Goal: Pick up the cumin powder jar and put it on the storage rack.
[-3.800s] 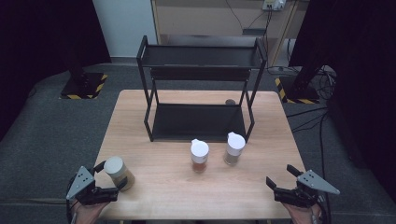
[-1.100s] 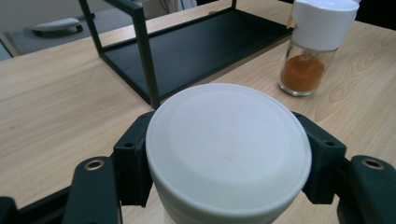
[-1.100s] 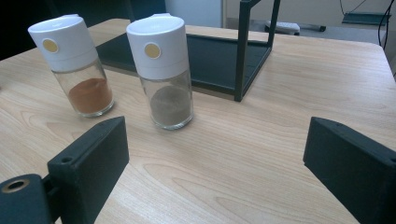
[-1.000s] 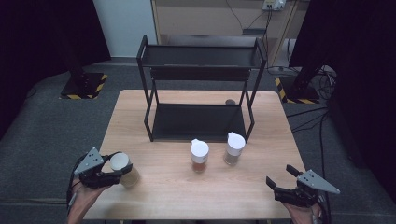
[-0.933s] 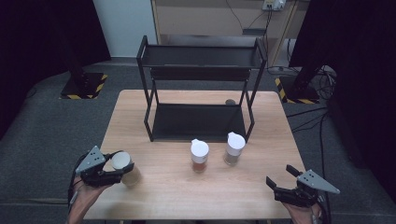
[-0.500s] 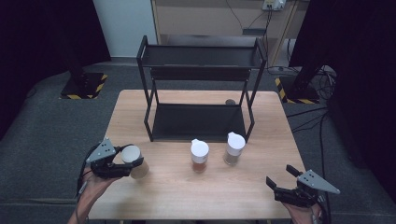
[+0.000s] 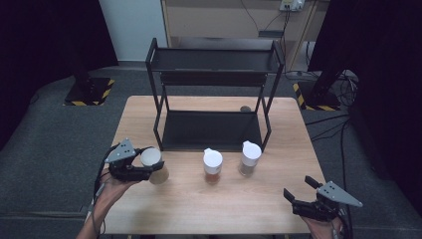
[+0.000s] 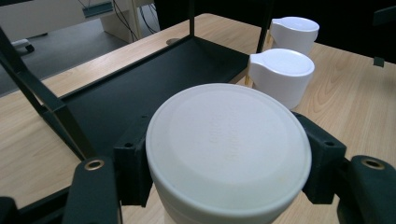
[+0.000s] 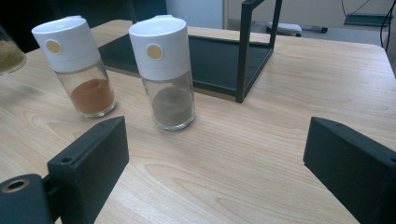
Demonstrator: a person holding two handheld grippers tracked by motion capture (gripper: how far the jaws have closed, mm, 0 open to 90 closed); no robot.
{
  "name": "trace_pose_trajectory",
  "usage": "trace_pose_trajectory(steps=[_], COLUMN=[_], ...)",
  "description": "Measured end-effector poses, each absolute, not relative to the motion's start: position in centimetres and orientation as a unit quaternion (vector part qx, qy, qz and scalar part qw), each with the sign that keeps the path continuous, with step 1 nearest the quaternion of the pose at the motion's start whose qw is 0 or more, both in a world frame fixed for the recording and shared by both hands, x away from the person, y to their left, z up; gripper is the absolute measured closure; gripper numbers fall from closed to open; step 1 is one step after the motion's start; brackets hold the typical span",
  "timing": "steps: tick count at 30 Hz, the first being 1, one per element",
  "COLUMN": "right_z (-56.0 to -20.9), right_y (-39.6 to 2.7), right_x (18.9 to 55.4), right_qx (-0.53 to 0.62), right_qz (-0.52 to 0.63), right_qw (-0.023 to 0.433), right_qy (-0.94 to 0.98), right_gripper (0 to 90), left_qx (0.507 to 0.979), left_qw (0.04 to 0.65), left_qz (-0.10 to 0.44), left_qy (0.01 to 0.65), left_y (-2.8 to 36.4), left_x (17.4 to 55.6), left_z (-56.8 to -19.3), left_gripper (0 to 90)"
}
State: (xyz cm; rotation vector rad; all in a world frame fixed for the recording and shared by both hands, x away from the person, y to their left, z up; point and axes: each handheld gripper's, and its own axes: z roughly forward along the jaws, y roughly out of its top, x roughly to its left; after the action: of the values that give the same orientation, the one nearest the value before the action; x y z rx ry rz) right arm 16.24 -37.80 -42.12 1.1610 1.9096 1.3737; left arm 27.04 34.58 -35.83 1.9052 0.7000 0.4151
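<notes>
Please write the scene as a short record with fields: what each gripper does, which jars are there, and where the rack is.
left gripper: shut on white-lidded jar
right gripper: open, holding nothing, over the table
standing jars: orange-powder jar; grey-powder jar, side by side
rack: black, two shelves, both bare, behind the jars

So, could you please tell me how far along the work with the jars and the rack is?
Early. The left gripper is shut on the white-lidded jar, carried above the table near the black two-tier rack. Both shelves are bare, so nothing is placed. The orange spice jar and grey spice jar stand untouched; the right gripper waits open.
</notes>
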Motion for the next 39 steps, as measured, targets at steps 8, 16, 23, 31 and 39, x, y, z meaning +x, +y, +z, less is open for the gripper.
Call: trace_pose_trajectory(steps=[8,16,23,31,39], right_z=[-42.1,-42.2,-42.2,-42.3,-42.3], right_y=[-37.8,-37.9,-37.9,-38.0,-38.1], right_x=[16.3,16.3,16.3,16.3,16.3], right_qx=[0.428,0.427,0.428,0.428,0.429], right_qz=[0.507,0.508,0.509,0.51,0.511], right_qw=[0.255,0.255,0.254,0.253,0.252], right_qy=[0.704,0.703,0.702,0.702,0.701], right_gripper=[7.0,7.0,7.1,7.1,7.1], left_qx=[0.781,0.77,0.763,0.755,0.747], left_qw=[0.521,0.527,0.524,0.516,0.5], left_qz=[0.166,0.168,0.182,0.199,0.222], left_qy=[0.302,0.318,0.332,0.351,0.377], left_y=[33.3,32.3,31.2,29.4,27.5], left_x=[29.1,30.6,32.2,33.8,35.5], left_z=[-35.3,-34.8,-34.2,-33.7,-33.6], left_gripper=[32.5,32.5,32.5,32.5,32.5])
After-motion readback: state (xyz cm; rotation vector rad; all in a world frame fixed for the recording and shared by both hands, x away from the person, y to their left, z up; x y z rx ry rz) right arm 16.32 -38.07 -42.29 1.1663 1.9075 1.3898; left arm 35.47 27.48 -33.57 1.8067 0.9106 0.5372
